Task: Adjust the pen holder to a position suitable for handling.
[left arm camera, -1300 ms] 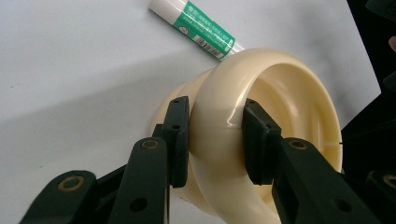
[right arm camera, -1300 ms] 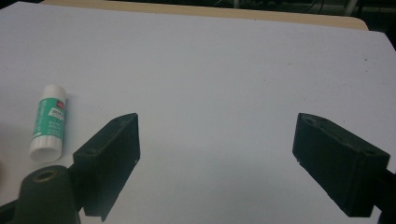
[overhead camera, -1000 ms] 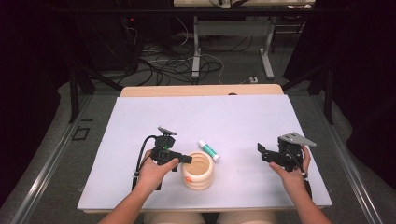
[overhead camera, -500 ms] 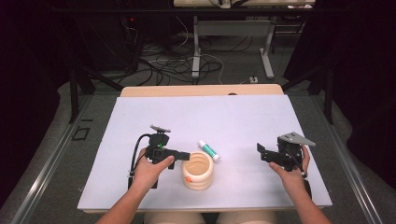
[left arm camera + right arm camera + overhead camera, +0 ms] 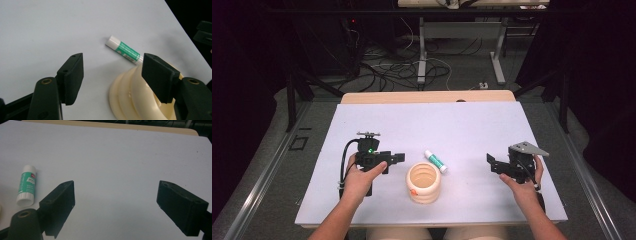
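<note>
Left gripper (image 5: 398,158) jaws just opening, empty, beside cream ribbed plastic cup (image 5: 424,183), green-white glue stick (image 5: 435,161) behind, right gripper (image 5: 490,163) released, white tabletop (image 5: 472,125) with open margins, cables on floor (image 5: 402,60).

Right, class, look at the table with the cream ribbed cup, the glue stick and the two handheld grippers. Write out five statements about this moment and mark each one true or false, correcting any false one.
1. The glue stick lies on its side on the table. True.
2. The left gripper is clamped on the cup. False: its jaws have just been opening and hold nothing; the cup stands free beside it.
3. The right gripper is open with only bare table between its jaws. True.
4. The glue stick stands inside the cup. False: it lies on the table just behind the cup.
5. The cup stands upright, its opening facing up. True.
</note>
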`<state>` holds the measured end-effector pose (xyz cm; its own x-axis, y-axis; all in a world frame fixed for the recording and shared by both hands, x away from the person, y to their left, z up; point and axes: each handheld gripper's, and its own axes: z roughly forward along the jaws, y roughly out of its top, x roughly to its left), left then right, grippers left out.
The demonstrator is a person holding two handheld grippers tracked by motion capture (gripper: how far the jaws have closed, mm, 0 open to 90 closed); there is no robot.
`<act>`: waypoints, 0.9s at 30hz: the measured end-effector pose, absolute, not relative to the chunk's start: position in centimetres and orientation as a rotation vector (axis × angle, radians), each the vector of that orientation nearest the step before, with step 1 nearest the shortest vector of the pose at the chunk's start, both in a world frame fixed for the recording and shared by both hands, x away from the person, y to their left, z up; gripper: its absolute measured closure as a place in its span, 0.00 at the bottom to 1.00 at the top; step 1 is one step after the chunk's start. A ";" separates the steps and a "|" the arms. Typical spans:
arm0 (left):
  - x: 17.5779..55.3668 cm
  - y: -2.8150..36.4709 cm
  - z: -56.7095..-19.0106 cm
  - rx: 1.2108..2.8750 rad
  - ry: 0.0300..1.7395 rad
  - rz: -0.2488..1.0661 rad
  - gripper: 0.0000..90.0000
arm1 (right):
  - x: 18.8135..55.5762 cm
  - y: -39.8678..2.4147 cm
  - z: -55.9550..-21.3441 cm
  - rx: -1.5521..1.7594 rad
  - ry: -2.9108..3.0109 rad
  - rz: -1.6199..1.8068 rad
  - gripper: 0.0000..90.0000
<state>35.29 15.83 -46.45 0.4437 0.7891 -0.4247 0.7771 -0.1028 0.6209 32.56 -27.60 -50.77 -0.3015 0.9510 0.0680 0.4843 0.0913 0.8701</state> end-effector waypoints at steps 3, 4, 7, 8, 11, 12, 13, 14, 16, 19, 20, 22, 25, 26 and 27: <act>35.4 16.4 -46.4 1.861 1.300 0.098 0.34 | 32.6 -27.6 -50.8 1.408 1.847 1.144 0.16; 35.5 16.7 -46.3 1.860 1.302 0.106 0.34 | 32.6 -27.6 -50.8 1.407 1.848 1.144 0.16; 35.7 17.3 -46.4 1.838 1.277 0.196 0.32 | 32.5 -27.5 -50.8 1.401 1.850 1.143 0.16; 35.7 17.5 -46.4 1.838 1.279 0.227 0.30 | 32.5 -27.5 -50.7 1.402 1.850 1.148 0.16; 36.0 18.4 -46.3 1.837 1.287 0.245 0.30 | 32.5 -27.4 -50.8 1.397 1.848 1.146 0.16; 36.1 18.7 -46.3 1.840 1.293 0.241 0.30 | 32.5 -27.4 -50.8 1.397 1.850 1.147 0.16; 36.2 18.9 -46.4 1.829 1.299 0.247 0.30 | 32.5 -27.4 -50.8 1.395 1.850 1.148 0.16; 36.2 19.2 -46.5 1.816 1.297 0.252 0.29 | 32.5 -27.3 -50.8 1.394 1.849 1.150 0.16; 36.4 19.7 -46.6 1.808 1.287 0.265 0.25 | 32.5 -27.3 -50.7 1.389 1.850 1.145 0.16; 36.5 20.2 -46.9 1.798 1.289 0.315 0.17 | 32.5 -27.2 -50.7 1.396 1.853 1.147 0.16; 36.6 20.3 -47.0 1.792 1.295 0.327 0.17 | 32.5 -27.2 -50.7 1.393 1.854 1.143 0.16; 36.8 20.7 -47.2 1.768 1.302 0.325 0.11 | 32.5 -27.2 -50.7 1.392 1.855 1.143 0.16; 37.1 21.5 -47.6 1.719 1.306 0.304 0.04 | 32.5 -27.1 -50.7 1.396 1.857 1.147 0.16; 37.2 21.7 -47.7 1.703 1.309 0.318 0.02 | 32.5 -27.1 -50.7 1.391 1.857 1.147 0.16; 37.2 21.9 -47.8 1.693 1.314 0.331 0.01 | 32.5 -27.1 -50.7 1.393 1.857 1.146 0.16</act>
<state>37.17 21.92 -47.80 0.3900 0.8653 -0.3149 0.6133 0.0110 0.7898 32.49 -27.06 -50.73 -0.3154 0.9467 0.0646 0.4822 0.1013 0.8702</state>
